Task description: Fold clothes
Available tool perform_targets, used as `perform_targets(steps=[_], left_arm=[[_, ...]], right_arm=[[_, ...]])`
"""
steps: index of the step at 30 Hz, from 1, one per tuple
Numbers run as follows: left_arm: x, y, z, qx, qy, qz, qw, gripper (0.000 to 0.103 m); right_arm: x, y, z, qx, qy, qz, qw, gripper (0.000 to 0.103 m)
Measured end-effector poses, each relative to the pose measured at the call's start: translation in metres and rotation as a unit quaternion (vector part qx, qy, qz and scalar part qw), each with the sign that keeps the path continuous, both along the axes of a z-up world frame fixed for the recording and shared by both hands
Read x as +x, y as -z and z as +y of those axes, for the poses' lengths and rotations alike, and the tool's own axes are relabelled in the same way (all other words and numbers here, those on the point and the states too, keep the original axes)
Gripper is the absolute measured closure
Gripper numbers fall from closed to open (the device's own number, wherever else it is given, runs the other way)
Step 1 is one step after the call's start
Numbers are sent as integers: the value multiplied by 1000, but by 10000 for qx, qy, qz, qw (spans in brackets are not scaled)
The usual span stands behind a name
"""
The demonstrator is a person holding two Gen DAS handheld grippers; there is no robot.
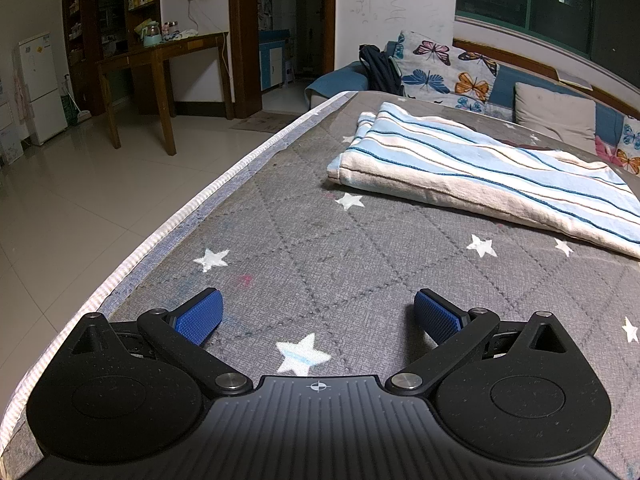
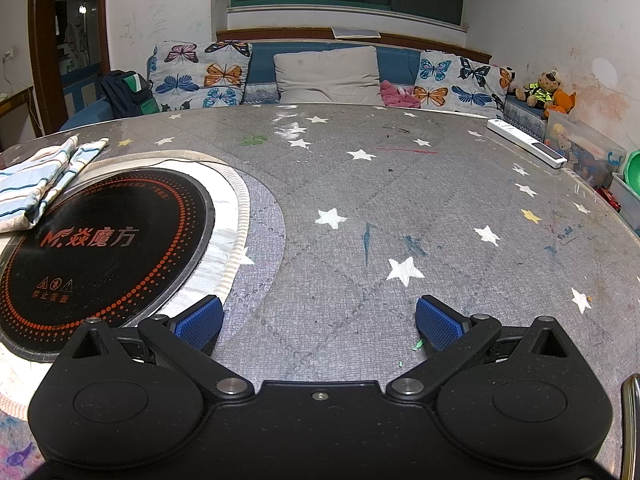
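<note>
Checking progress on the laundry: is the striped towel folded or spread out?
Folded. The striped towel lies on the table as a layered stack with doubled edges showing, and neither gripper touches it.

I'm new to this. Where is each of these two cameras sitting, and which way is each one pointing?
Left wrist view: sits on the left gripper, looking along its open fingers across the star-patterned table at the folded striped cloth.
Right wrist view: sits on the right gripper, fingers open, facing the sofa and window, the round cooktop to its left.
No hand shows in either view.
Shared: the table, the striped cloth, the butterfly cushions.
</note>
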State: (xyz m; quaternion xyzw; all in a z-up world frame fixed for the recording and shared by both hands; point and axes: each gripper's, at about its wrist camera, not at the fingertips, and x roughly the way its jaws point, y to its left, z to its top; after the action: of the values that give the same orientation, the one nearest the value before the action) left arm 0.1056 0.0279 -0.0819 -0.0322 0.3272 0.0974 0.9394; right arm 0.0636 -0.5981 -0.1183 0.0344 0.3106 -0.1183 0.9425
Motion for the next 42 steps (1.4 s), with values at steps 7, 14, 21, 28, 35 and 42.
perform_targets(steps=[7,14,21,28,35,42], left_arm=[[0,0,0,1,0,1,10000,0],[0,0,0,2,0,0,10000,0],[0,0,0,3,0,1,10000,0],[0,0,0,2,-1,1,10000,0],[0,0,0,4,-2,2,10000,0],[0,0,0,3,-2,1,10000,0]], right_arm=[[0,0,0,0,0,0,10000,0],[0,-1,0,1,0,0,10000,0],[0,-1,0,1,0,0,10000,0],[0,-1,0,1,0,0,10000,0],[1,1,0,0,0,0,10000,0],[1,4,1,0,0,1,10000,0]])
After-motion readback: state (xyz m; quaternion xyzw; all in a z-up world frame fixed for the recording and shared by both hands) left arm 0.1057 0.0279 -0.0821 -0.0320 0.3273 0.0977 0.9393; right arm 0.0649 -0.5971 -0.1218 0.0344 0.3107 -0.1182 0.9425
